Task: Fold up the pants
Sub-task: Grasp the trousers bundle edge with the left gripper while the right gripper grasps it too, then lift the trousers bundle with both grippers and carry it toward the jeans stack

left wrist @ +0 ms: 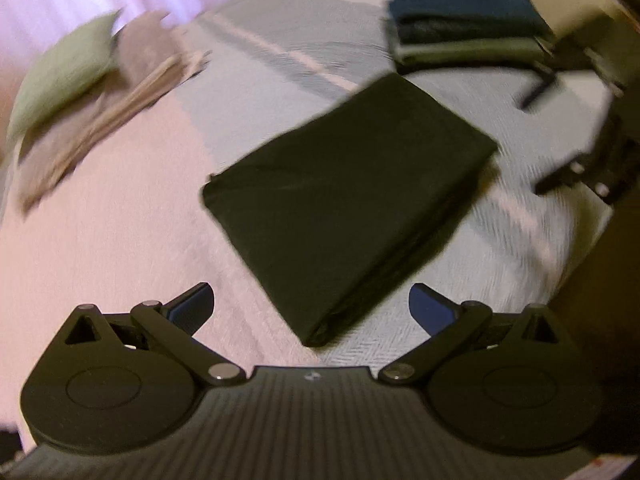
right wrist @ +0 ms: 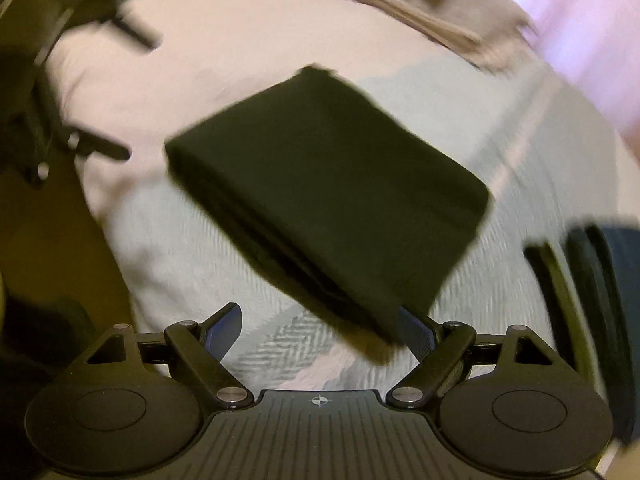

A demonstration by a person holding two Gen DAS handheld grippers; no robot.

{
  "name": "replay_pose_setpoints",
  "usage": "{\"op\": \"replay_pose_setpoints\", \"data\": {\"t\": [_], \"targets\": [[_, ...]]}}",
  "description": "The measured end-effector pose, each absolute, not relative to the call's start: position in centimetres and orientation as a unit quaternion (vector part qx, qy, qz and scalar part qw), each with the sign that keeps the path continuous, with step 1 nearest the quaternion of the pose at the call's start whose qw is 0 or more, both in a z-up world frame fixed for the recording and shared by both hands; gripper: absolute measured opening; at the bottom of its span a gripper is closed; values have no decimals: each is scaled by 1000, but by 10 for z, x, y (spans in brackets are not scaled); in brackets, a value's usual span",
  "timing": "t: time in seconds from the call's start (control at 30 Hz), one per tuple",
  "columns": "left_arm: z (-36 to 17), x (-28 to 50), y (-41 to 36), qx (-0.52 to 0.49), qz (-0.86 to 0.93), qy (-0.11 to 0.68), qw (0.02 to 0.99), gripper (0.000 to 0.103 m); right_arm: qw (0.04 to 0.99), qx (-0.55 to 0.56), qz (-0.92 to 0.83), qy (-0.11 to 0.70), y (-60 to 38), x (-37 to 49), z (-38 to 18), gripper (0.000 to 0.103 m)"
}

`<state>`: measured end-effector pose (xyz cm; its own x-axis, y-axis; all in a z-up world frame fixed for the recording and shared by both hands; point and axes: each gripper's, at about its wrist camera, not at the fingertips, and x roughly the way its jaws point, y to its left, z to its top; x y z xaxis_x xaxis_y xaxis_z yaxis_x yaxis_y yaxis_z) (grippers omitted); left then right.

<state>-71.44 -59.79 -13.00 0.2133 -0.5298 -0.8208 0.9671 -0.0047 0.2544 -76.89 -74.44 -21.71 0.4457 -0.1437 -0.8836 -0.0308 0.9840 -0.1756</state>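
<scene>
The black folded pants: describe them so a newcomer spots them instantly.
On the pale bedspread, look mid-bed, just ahead of both open grippers. The black folded pants lie alone as a flat rectangle. Unlike the stack of folded clothes in the far corner, they are single and plain black.

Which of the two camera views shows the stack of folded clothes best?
The left wrist view. There the stack lies whole at the far right of the bed, beyond the black pants, with blue, dark and green layers visible. The right wrist view shows only a blurred part of the stack, cut by the frame's right edge.
</scene>
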Motion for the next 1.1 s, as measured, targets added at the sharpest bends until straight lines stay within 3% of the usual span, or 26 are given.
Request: {"op": "replay_pose_setpoints", "data": {"t": [0.23, 0.63, 0.67, 0.83, 1.1], "targets": [[-200, -744, -606, 486, -605, 163, 609, 102, 831, -296, 6, 472, -724, -765, -289, 82], [-257, -760, -611, 554, -625, 52, 547, 102, 775, -467, 36, 424, -742, -764, -356, 81], [-258, -760, -610, 557, -624, 47, 546, 102, 772, -468, 34, 429, -745, -760, -356, 66], [-263, -765, -611, 574, -613, 8, 543, 102, 802, -374, 36, 463, -767, -744, -311, 41], [-257, -763, -615, 601, -581, -85, 542, 100, 834, -219, 35, 505, -803, -695, -229, 35]]}}
